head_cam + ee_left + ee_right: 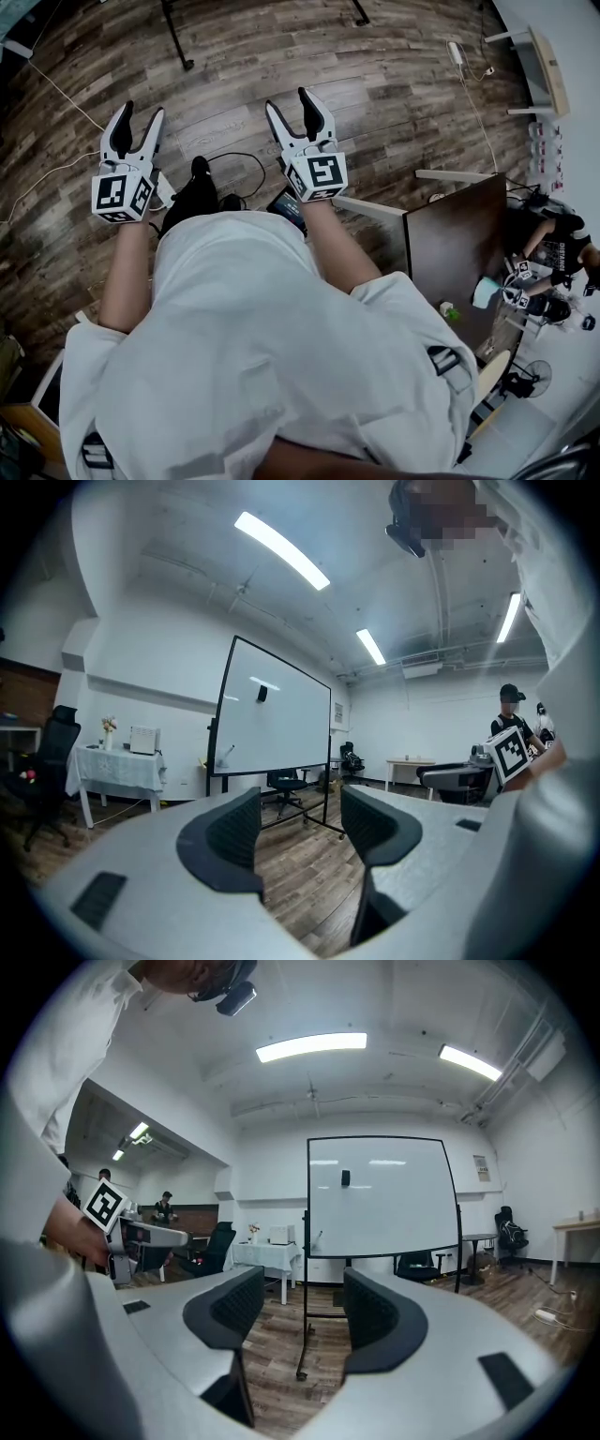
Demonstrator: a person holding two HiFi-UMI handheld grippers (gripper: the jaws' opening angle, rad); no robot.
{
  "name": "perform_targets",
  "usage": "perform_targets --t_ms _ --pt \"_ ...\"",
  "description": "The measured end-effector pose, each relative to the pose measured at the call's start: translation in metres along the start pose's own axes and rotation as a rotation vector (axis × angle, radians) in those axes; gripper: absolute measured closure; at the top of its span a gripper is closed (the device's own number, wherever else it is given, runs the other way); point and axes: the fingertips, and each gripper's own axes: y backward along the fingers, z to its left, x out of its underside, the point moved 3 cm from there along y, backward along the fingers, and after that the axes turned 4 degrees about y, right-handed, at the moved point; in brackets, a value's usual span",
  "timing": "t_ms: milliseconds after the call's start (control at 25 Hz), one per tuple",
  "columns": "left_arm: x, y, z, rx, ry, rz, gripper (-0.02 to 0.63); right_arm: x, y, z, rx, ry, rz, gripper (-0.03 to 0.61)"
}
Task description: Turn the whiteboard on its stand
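Observation:
A white whiteboard point(382, 1196) in a black frame stands upright on a wheeled stand point(302, 1349) across the wooden floor, some way ahead of me. The left gripper view shows the whiteboard point(274, 712) at an angle, also at a distance. My left gripper point(300, 825) is open with only floor between its dark pads. My right gripper point(300, 1309) is open too and holds nothing. In the head view both the left gripper point(137, 120) and the right gripper point(294, 108) are held out in front of my body above the floor. The whiteboard is not in the head view.
A white-clothed table point(117, 766) stands left of the board, with office chairs point(285, 785) behind it. A dark desk point(457, 246) is at my right, where another person point(553, 246) sits. Cables point(239, 161) lie on the floor near my feet.

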Motion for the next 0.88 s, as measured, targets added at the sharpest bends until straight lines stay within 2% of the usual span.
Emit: perform_targets --t_ms 360,880 --pt "0.007 -0.057 0.036 -0.015 0.021 -0.009 0.359 0.008 -0.066 -0.020 -0.035 0.016 0.011 0.331" --pt "-0.040 -0.204 0.163 -0.024 0.019 -0.027 0.359 -0.017 -0.263 -0.070 -0.062 0.034 0.019 0.331"
